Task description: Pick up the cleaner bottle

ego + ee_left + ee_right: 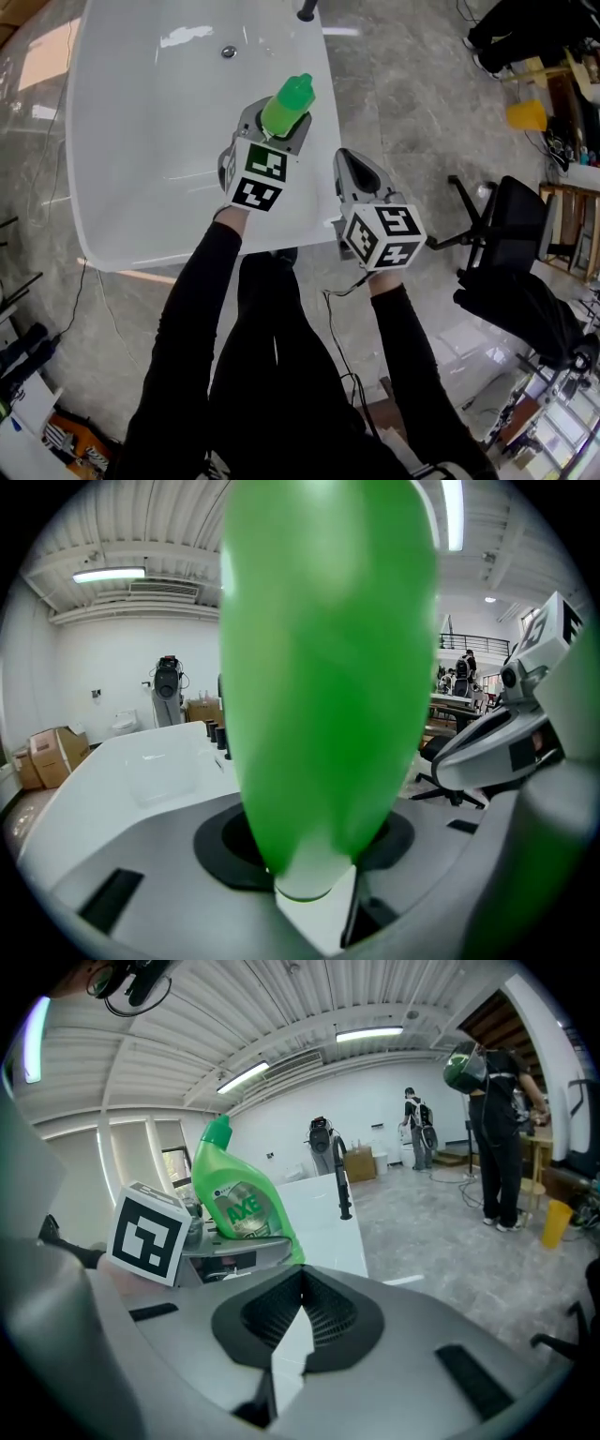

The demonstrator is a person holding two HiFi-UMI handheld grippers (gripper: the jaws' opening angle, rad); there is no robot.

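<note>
One green cleaner bottle (287, 103), smooth stiff plastic, likely liquid-heavy and slippery, is clamped low on its body by the left gripper (275, 127) above the white basin (141, 141), at eleven o'clock from the closed, empty right gripper (349, 169).

I see the cleaner bottle (289, 98) as bright green plastic with a matching green cap and a green-and-white label reading AXE. It is clamped between the jaws of the left gripper (278, 122), cap end up and leaning a little, above the white table (141, 141) near its right edge.
</note>
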